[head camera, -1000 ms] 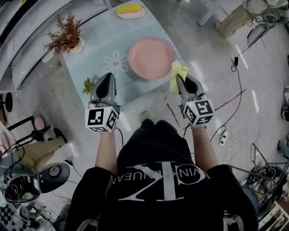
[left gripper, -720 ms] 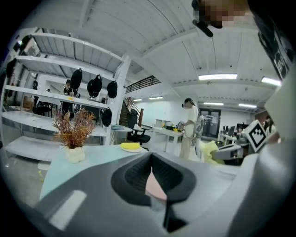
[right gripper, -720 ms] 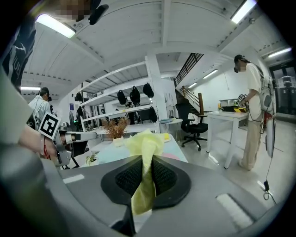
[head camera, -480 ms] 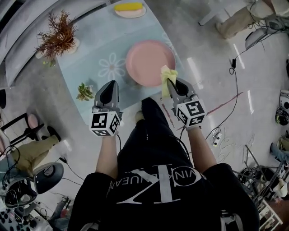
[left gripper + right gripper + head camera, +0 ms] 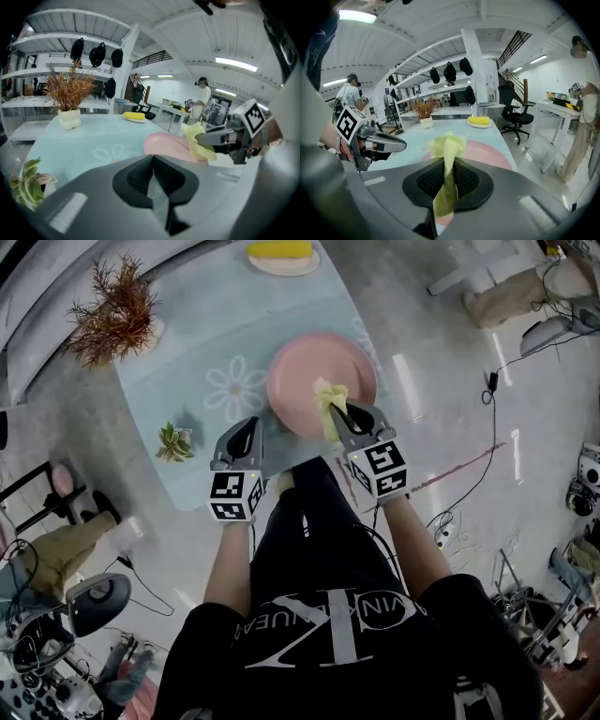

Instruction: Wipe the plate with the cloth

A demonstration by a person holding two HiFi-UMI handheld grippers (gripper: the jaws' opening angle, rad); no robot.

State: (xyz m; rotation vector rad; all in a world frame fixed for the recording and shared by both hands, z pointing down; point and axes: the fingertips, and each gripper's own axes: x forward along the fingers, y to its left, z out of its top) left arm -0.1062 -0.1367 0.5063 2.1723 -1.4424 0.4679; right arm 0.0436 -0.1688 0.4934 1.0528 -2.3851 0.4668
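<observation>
Head view: our right gripper (image 5: pixel 343 414) carries the yellow cloth (image 5: pixel 328 396) over the pink plate's (image 5: pixel 305 367) near rim, placed to begin wiping. Our left gripper (image 5: pixel 246 432) hovers beside the plate, probably to steady it.

Left gripper view: jaws pressed together, nothing between them.

Right gripper view: jaws pinch the cloth, with its loose end sticking forward as the wiping pad.

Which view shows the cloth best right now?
Right gripper view: the yellow cloth sits dead centre, pinched between the right gripper's fingers, with the pink plate behind it. Head view shows only a small yellow tuft at that gripper's tip. Left gripper view shows it side-on, smaller, bunched at the tip.
</observation>
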